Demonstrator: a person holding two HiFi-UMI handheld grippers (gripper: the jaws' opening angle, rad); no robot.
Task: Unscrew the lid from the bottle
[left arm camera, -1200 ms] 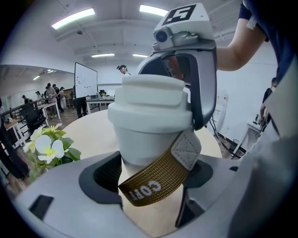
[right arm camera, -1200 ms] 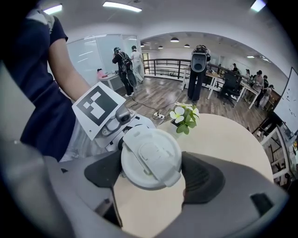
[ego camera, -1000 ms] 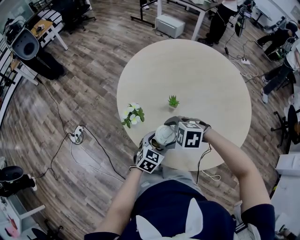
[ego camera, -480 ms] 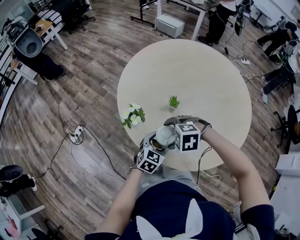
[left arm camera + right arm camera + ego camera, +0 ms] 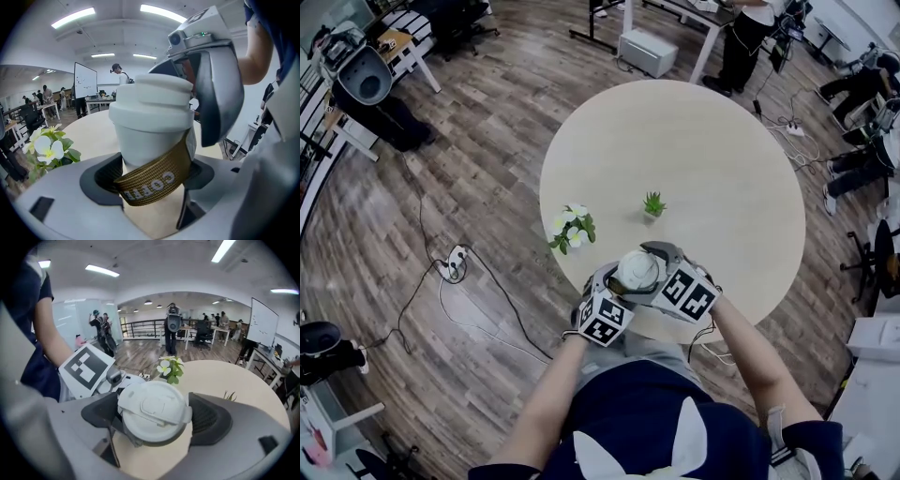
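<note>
The bottle (image 5: 150, 136) stands upright, lid (image 5: 636, 270) upward, pinched by the down-tilted left hand-held gripper (image 5: 151, 180); the right hand-held gripper (image 5: 154, 420), angled down, has just been spreading its jaws around the lid.

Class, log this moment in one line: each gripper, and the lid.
left gripper: shut on cup | right gripper: jaws just been opening, lid between them | lid: seated on cup

Matt plastic lid (image 5: 153, 417), smooth bottle (image 5: 149, 140), ribbed brown sleeve (image 5: 154, 180) (likely paper)
</note>
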